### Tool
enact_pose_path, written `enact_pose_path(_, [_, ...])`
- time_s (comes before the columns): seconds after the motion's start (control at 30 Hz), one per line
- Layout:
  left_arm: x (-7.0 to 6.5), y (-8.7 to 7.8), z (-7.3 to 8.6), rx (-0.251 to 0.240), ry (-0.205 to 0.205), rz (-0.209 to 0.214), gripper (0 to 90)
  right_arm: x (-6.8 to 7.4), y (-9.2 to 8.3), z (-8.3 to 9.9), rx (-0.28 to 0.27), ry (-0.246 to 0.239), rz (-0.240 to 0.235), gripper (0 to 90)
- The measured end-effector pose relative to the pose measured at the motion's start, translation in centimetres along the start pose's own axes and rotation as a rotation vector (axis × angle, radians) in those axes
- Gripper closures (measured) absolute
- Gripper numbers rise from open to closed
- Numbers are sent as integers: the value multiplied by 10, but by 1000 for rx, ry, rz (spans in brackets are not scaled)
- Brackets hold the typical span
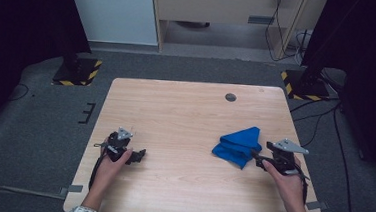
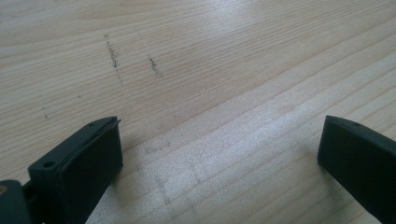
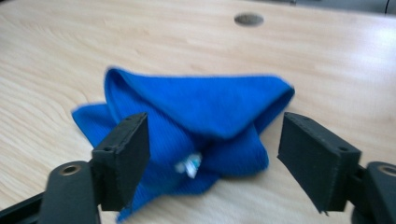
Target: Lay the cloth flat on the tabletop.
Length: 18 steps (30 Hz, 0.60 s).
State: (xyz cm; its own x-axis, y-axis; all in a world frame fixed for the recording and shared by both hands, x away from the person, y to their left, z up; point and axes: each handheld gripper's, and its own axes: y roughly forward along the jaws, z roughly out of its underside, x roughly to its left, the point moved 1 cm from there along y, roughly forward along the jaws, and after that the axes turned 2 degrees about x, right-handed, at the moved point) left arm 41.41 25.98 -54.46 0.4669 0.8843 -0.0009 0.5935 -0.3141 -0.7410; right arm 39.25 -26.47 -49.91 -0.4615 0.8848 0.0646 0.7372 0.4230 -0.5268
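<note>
A crumpled blue cloth (image 1: 238,145) lies on the right half of the wooden table (image 1: 185,111). My right gripper (image 1: 258,157) is at its right edge, held in a hand, jaws open and facing the cloth. In the right gripper view the cloth (image 3: 196,112) with a small white tag sits just beyond the gripper (image 3: 212,156), whose pads do not press on it. My left gripper (image 1: 140,155) rests low at the table's left front, held in the other hand. Its jaws (image 2: 219,158) stand wide apart over bare wood with nothing between them.
A small dark round inset (image 1: 230,97) sits near the table's far edge; it also appears as the inset (image 3: 248,19) in the right gripper view. Faint dark scuff marks (image 2: 112,53) mark the wood ahead of the left gripper. Grey carpet and stand bases surround the table.
</note>
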Motion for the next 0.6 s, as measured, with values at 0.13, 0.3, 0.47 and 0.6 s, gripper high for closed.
enact_pose_path(0.13, [0, 0, 0, 0, -2, -2, 0, 5, 2, -3, -3, -8, -26, 265])
enact_pose_path(0.3, [-1, 0, 0, 0, -6, -6, 0, 11, 7, -1, 12, -27, -57, 187])
enact_pose_path(0.47, [-1, 0, 0, -1, -7, -7, 0, 18, 21, 3, 59, -77, -84, 135])
enact_pose_path(0.6, [-1, 0, 0, -1, -7, -7, 0, 21, 31, 5, 91, -97, -74, 132])
